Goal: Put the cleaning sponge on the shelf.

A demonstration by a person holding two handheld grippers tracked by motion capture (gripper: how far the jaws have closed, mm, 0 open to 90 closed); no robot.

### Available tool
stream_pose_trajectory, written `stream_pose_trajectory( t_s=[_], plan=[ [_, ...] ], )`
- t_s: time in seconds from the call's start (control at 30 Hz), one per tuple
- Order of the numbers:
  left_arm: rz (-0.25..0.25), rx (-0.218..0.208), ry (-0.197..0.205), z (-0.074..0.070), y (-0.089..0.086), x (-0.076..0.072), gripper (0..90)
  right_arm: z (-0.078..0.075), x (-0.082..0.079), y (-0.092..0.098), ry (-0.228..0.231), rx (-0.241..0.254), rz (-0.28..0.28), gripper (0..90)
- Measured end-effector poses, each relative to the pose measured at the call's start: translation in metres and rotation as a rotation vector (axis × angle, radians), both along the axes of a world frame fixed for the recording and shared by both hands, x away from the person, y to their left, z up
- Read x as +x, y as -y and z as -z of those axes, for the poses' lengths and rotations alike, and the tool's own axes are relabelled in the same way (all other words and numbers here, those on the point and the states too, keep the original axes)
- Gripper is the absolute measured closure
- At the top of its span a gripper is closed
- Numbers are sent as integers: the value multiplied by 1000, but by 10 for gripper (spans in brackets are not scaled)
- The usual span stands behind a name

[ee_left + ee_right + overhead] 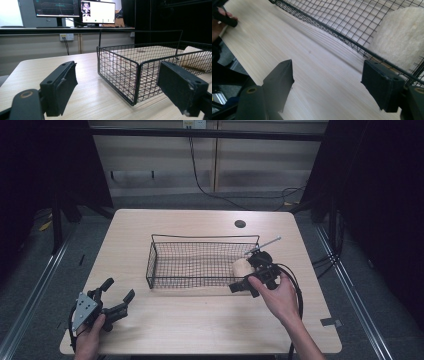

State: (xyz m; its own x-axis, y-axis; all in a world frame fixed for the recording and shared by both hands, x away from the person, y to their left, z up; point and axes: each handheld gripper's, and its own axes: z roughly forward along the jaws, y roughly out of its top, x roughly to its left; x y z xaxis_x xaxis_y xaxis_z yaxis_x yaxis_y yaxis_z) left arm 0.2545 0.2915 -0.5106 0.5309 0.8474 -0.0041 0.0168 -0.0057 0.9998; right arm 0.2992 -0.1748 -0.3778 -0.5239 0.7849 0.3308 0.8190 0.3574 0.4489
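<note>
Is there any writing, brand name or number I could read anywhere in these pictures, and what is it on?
No text can be read.
Two monitors behind the table show windows, too small and blurred to read.
The wire basket, the left gripper and the right gripper show no lettering.

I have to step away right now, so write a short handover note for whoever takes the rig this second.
Left claw: open, empty, resting at the near left corner of the pale wooden table.
Right claw: open, nothing between its jaws, just outside the near right corner of the black wire mesh basket.
Cream fluffy roll: lying inside the basket at its right end, against the near wall.
Done: the roll is in the basket.
Left: probably just draw the right claw clear of the basket wall; nothing else waits on the table.
</note>
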Motion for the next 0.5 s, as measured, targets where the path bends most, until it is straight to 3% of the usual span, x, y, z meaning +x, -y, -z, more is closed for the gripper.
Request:
stream_pose_trajectory(
  t_s=[0.1,0.2,0.5],
  plan=[
    [0,0,0,0,0,0,157,3,-8,-1,15,27,-5,256],
    [0,1,0,0,0,0,157,8,-15,-2,20,-1,-3,260],
    [0,0,0,0,0,0,157,34,-33,0,16,8,6,264]
  ],
)
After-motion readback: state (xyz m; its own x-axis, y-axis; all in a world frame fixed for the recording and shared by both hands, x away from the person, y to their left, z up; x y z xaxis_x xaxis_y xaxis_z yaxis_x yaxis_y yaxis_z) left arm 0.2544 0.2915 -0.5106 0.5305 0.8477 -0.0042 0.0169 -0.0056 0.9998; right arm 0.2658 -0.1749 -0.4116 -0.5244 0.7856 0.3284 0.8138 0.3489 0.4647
